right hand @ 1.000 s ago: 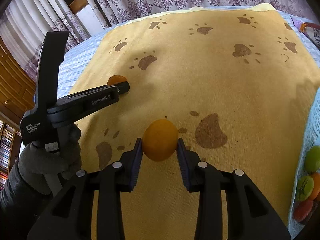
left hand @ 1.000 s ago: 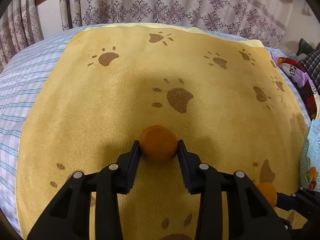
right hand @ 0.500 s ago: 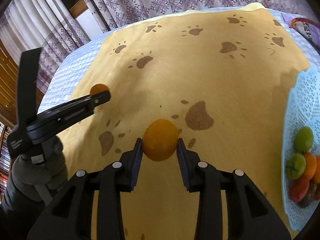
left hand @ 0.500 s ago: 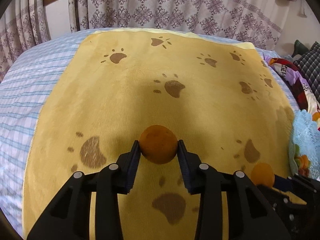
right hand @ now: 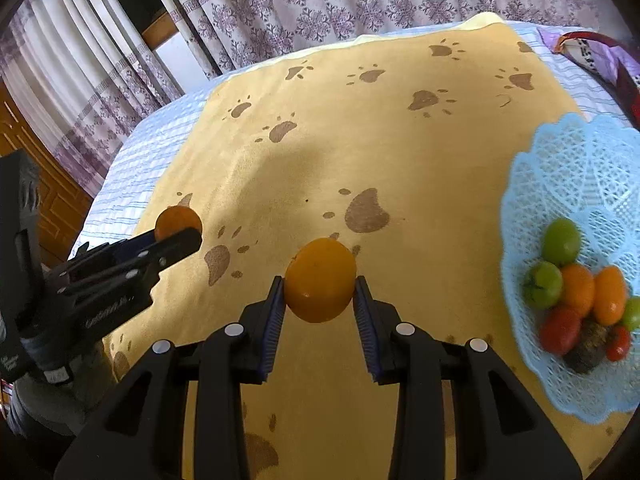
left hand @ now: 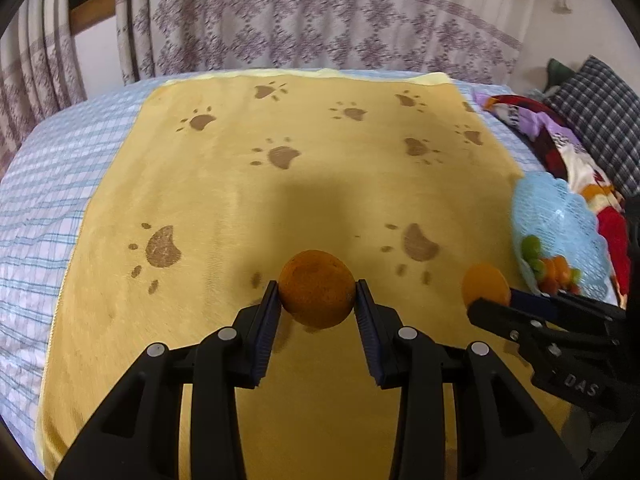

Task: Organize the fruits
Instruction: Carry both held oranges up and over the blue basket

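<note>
left hand-held gripper [left hand: 316, 294]: clamped on rough dark orange [left hand: 317, 288], above paw-print blanket [left hand: 320, 160] | right hand-held gripper [right hand: 319, 290]: clamped on smooth orange [right hand: 320, 280] | fruit basket [right hand: 568, 184]: near, to its right

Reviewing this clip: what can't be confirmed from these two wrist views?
- Dark item low in the basket, right wrist view: partly covered by other fruit, kind unclear.
- Basket's right side: cut off by the frame edge in both views.
- Basket fruit, left wrist view: too small and blurred to count.
- Left hand-held gripper on its orange: underside hidden.
</note>
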`<state>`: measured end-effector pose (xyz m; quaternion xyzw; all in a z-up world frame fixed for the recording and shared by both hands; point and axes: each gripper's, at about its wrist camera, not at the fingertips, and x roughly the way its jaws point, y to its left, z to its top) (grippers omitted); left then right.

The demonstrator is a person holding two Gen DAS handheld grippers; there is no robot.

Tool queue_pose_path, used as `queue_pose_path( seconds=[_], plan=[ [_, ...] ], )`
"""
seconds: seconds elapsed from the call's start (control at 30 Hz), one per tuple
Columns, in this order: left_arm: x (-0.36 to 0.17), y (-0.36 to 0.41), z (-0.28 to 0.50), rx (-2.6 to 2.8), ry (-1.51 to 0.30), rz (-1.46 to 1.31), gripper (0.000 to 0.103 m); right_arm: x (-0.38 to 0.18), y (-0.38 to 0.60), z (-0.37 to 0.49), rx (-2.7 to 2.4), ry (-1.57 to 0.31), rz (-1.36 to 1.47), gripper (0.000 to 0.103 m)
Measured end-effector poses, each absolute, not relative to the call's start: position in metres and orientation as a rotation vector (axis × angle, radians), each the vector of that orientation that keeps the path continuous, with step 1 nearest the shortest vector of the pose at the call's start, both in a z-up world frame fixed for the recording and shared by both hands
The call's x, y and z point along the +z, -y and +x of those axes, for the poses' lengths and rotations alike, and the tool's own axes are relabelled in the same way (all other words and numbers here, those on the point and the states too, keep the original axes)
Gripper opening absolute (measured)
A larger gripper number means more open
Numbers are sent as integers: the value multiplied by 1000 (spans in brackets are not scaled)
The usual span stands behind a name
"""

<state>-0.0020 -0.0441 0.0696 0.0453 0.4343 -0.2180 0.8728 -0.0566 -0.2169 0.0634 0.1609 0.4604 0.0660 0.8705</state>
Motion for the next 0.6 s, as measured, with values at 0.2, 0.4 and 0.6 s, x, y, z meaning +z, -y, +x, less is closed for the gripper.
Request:
queue_pose_path(
  seconds=[0.2,0.4,0.6],
  plan=[
    [86,60,-28,-493,-871,128,38,82,227,-78,128,-915,335,36],
    [103,75,-47,-514,-828,161,38,98,241,-99,113,-870,338,36],
    [120,92,-62,-532,-781,202,38,109,262,-121,82,-829,364,36]
  ],
)
